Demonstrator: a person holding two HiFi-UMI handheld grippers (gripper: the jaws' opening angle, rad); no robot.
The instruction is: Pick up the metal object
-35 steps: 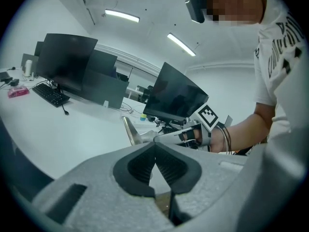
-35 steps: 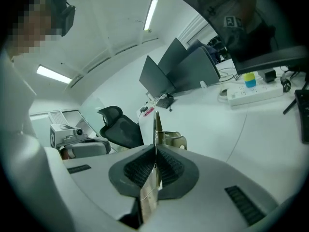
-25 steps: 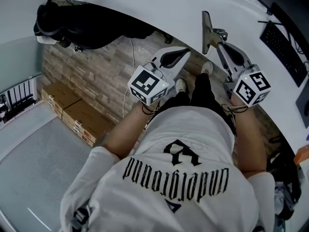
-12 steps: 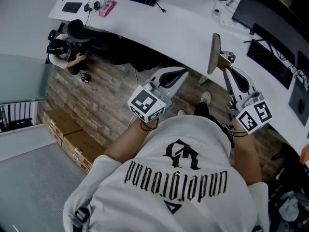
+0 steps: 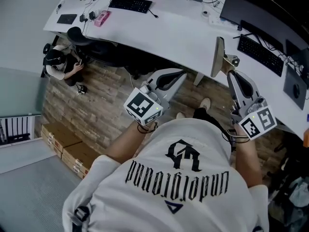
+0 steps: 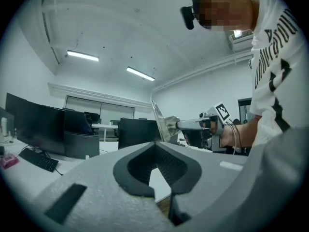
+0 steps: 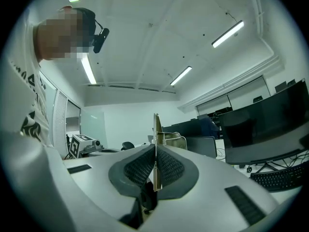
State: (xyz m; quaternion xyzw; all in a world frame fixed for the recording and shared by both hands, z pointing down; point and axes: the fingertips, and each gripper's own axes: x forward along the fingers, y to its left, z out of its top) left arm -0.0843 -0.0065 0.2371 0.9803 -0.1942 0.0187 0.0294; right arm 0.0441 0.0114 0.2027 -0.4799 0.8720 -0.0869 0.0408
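Between the jaws of the right gripper [image 5: 231, 73] stands the metal object [image 5: 219, 57], a thin flat plate seen edge-on and nearly upright, with a small metal fitting on one face. The right gripper view shows the two ribbed pads pressed against either side of the plate [image 7: 157, 144], so the jaws are closed on it with only the plate's thickness between them. From the left gripper view the object [image 6: 160, 122] is held in the air at the tip of that gripper [image 6: 177, 124], clear of everything below it. From the head view it lies over the near edge of the white curved surface [image 5: 183, 33].

Just left of it, the left gripper [image 5: 181, 74] points the same way. Its jaws meet at the tips and nothing is between them [image 6: 155, 146], and only a sliver of the surface shows through the hollow behind the tips.

Both grippers reach out from a person in a white shirt [image 5: 178, 178] with black print. Farther out on the surface lie a black keyboard [image 5: 130, 4], a second keyboard [image 5: 260, 53] and a small pink thing [image 5: 101, 18]. Another person [image 5: 60, 64] sits at its far left end. Below are a wood-plank floor [image 5: 96, 105] and cardboard boxes [image 5: 67, 146].
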